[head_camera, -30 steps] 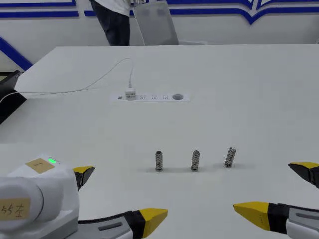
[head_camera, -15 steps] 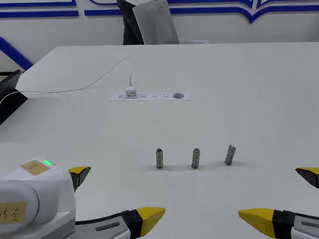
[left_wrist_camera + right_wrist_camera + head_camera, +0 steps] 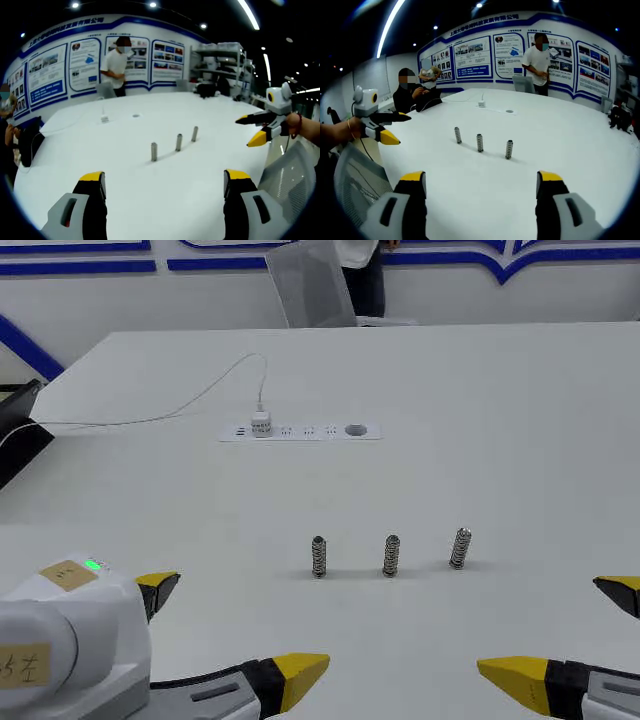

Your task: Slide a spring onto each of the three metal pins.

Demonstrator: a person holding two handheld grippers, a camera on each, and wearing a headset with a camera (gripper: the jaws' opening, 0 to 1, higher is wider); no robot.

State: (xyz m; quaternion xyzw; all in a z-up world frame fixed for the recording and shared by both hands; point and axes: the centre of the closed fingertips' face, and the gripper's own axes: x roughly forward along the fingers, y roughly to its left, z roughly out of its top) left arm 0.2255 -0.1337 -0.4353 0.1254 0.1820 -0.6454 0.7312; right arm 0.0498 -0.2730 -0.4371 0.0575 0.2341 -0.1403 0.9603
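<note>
Head view: three springs already sit over their pins
Left tool and right tool hover spread, empty, well clear; nothing seems left to load

Three pins stand in a row with gaps between; bare table lies all round them. Well beyond the pins lie a power strip and its cable.

Bright, even light comes from overhead — long strip lights and small spotlights on a dark ceiling. The white table glows softly without harsh glare, and the springs throw only faint shadows at their feet. The head view is crisp; both gripper views bow strongly toward their edges.
</note>
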